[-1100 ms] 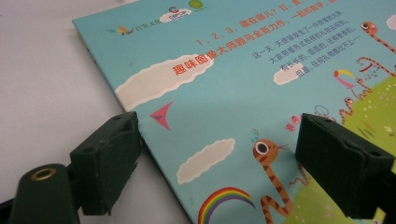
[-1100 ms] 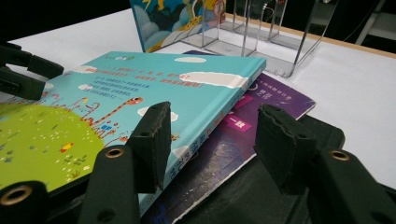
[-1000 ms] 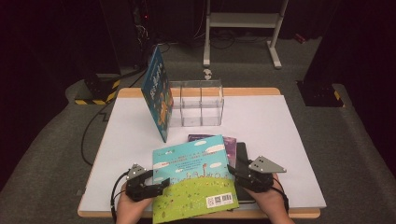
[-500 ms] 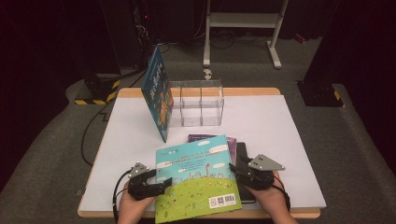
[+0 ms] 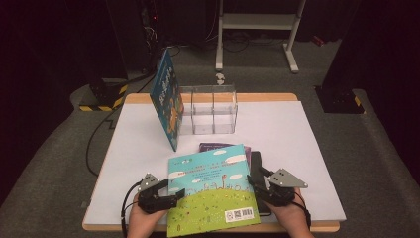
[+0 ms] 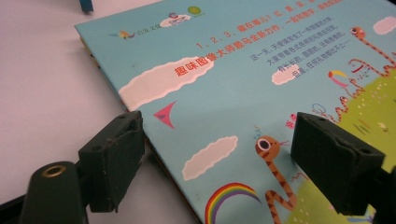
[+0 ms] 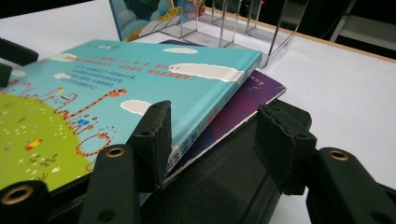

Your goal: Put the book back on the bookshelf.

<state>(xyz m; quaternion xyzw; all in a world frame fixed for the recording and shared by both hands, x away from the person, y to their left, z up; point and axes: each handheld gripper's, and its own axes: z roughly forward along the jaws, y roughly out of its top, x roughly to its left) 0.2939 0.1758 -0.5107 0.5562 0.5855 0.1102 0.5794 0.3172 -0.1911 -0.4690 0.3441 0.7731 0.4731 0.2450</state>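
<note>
At the bottom centre of the high view, a turquoise picture book (image 5: 210, 191) lies on top of a purple book (image 5: 218, 147) and a black one (image 5: 257, 168) near the front edge of the white table (image 5: 297, 144). The left gripper (image 5: 173, 193), at lower left, has its jaws standing wide apart across the book's left edge, one over the cover and one beside it on the table, neither pressing. The right gripper (image 5: 253, 181), at lower right, holds its jaws about half open around the stack's right edge, gripping nothing. Farther up the frame, a blue book (image 5: 166, 101) leans against a clear acrylic rack (image 5: 210, 111).
</note>
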